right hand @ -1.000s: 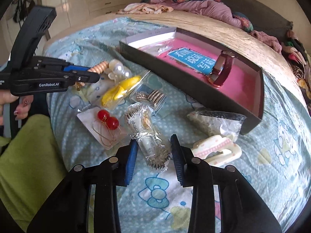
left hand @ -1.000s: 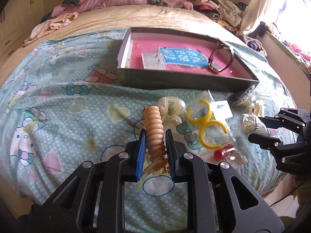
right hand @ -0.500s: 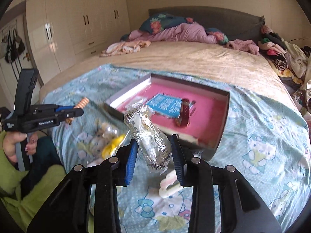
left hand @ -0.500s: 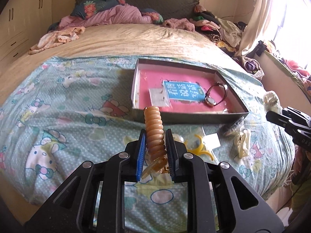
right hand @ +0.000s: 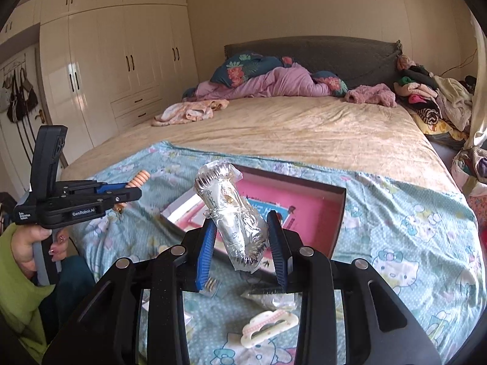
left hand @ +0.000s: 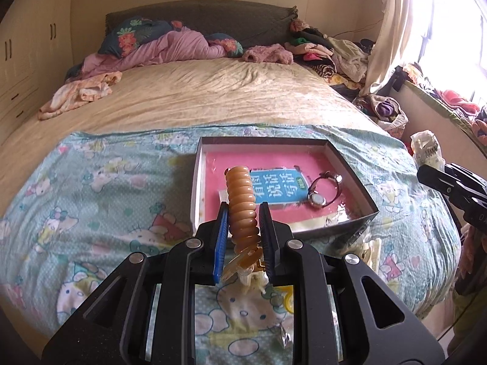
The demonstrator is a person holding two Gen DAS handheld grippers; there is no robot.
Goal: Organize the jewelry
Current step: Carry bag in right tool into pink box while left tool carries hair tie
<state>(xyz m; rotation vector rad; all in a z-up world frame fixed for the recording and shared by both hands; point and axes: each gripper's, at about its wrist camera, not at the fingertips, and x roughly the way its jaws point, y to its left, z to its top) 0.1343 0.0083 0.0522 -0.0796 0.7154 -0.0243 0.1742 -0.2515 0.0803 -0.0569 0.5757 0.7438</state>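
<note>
left wrist view: our left gripper (left hand: 243, 237) jaws clamp the beaded hair clip (left hand: 242, 205), upright, box (left hand: 350, 222) straight ahead. our right gripper (right hand: 243, 249) jaws clamp a wrapped jewelry packet (right hand: 234, 216), box just beyond, at the bed's near edge.

A wide bed (right hand: 304, 127) fills the room, and everything else sits around it. At its head stands a dark grey padded headboard (right hand: 310, 51) against a plain cream wall (right hand: 304, 6). A tan cover (left hand: 213, 91) spreads over the mattress, with a pale blue cartoon-print sheet (left hand: 100, 188) laid across the foot. Pink and floral bedding (right hand: 268, 82) is bunched below the headboard. Cream wardrobes (right hand: 121, 54) with dark handles line one side of the bed. On the other side, a bright window (left hand: 456, 24) with a pale curtain (left hand: 392, 30) throws daylight over heaped clothes (left hand: 328, 51).
</note>
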